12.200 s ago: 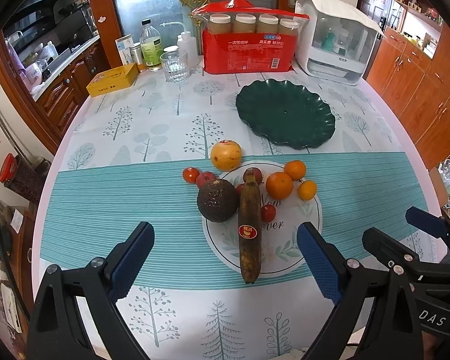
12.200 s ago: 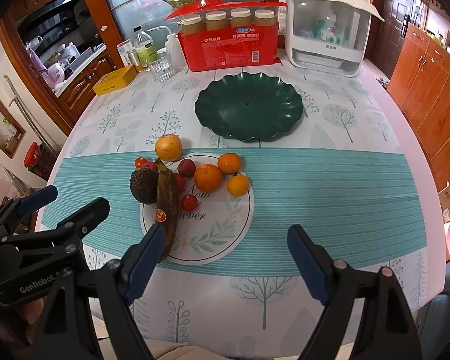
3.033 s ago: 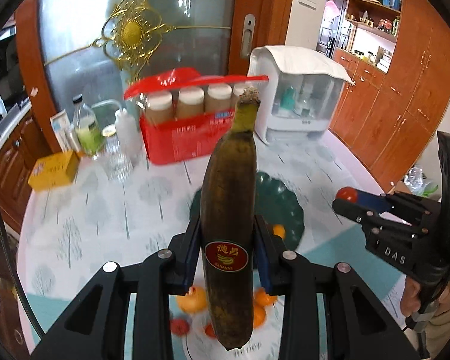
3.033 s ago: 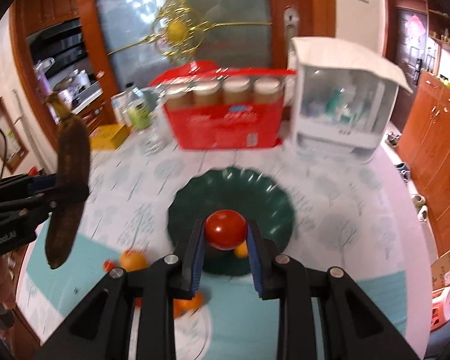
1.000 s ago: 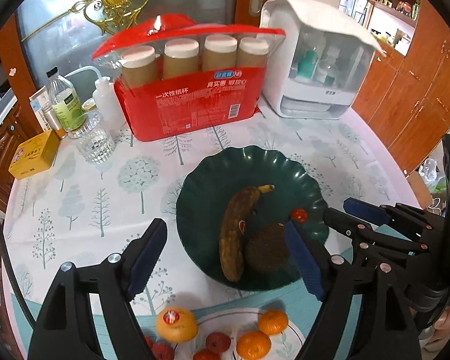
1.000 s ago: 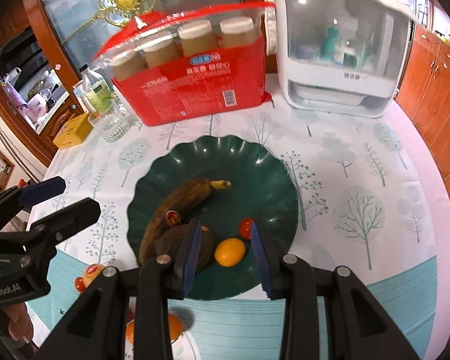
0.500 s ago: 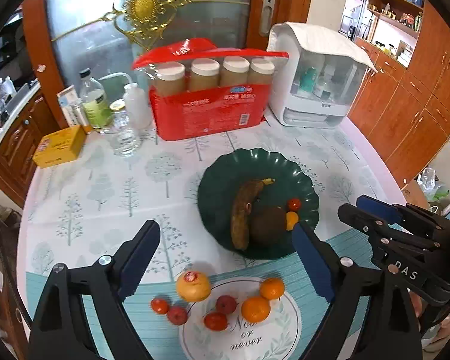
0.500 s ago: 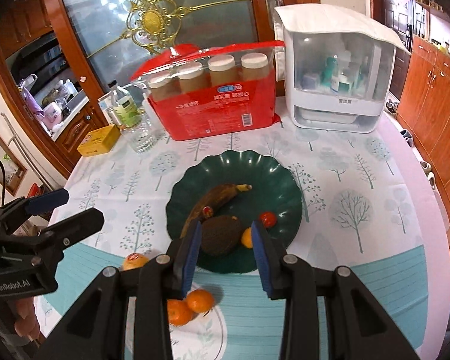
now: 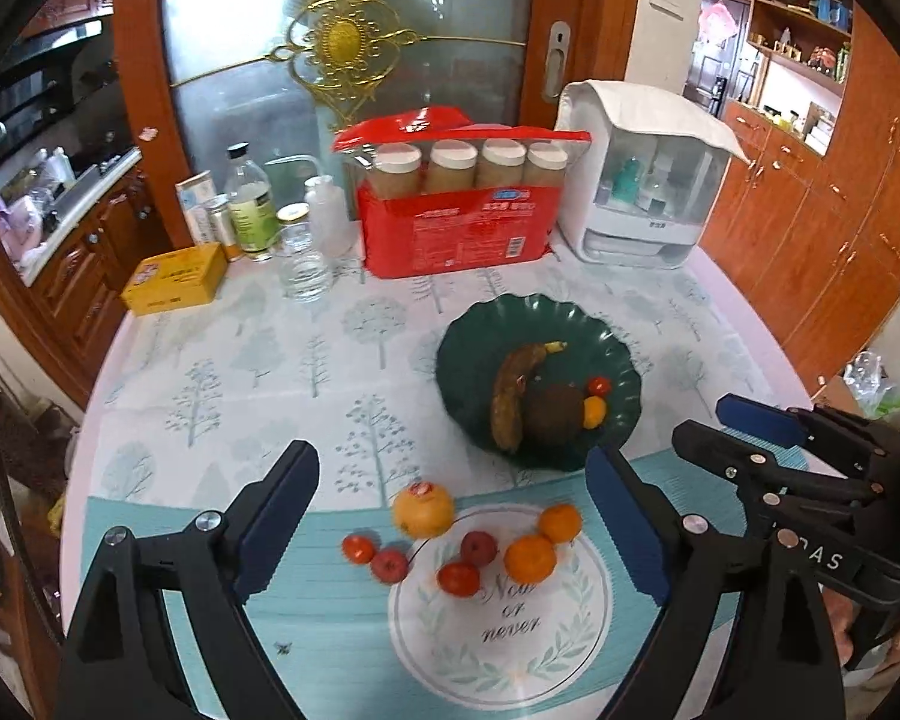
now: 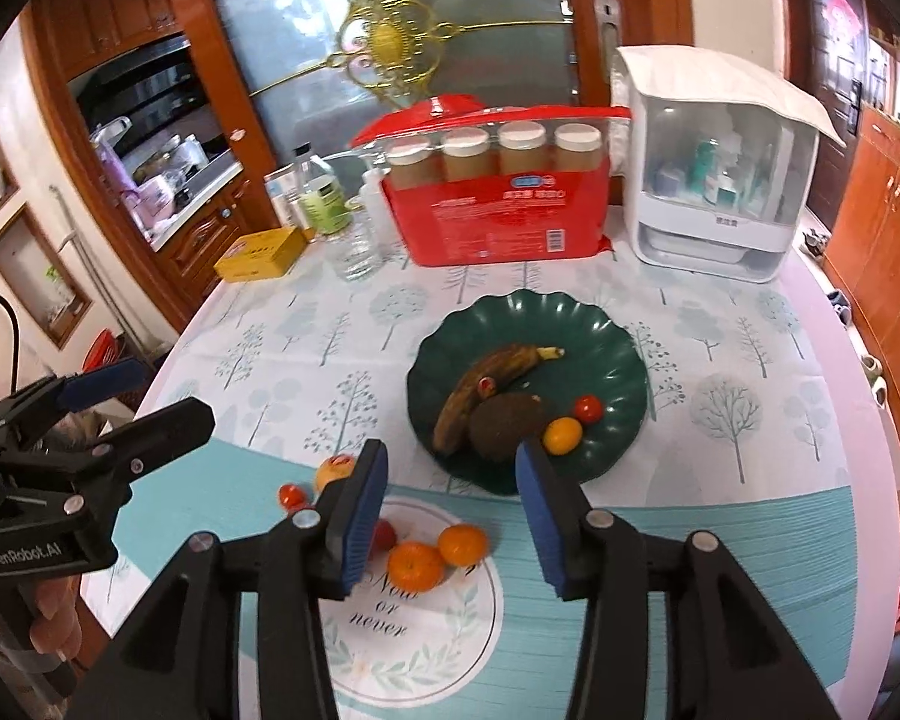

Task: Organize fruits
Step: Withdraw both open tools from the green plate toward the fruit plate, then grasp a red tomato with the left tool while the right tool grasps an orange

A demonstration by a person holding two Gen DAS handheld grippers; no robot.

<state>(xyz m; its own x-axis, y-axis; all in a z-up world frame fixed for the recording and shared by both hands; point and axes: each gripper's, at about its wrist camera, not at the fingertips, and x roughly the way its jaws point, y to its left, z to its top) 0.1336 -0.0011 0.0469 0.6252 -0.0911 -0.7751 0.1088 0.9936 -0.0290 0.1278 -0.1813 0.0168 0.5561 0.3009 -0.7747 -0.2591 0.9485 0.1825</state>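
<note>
**Sorting fruit, partly done**

Hovering above the table, the left gripper [image 9: 453, 516] stood wide open and empty; the right gripper [image 10: 453, 504] was partly open, also empty. Ahead of both, the green plate [image 10: 621, 360] held a banana [image 10: 486, 384], an avocado [image 10: 504, 423], a tomato [image 10: 588, 408] and a kumquat [image 10: 562, 435]. Several fruits [image 9: 528, 558] lay below the fingers, apparently yet to be moved.

Banana [image 10: 489, 387] on plate [image 10: 615, 360] (avocado [image 10: 504, 425] beside), oranges [image 10: 415, 565] nearer, on placemat [image 10: 450, 648]
</note>
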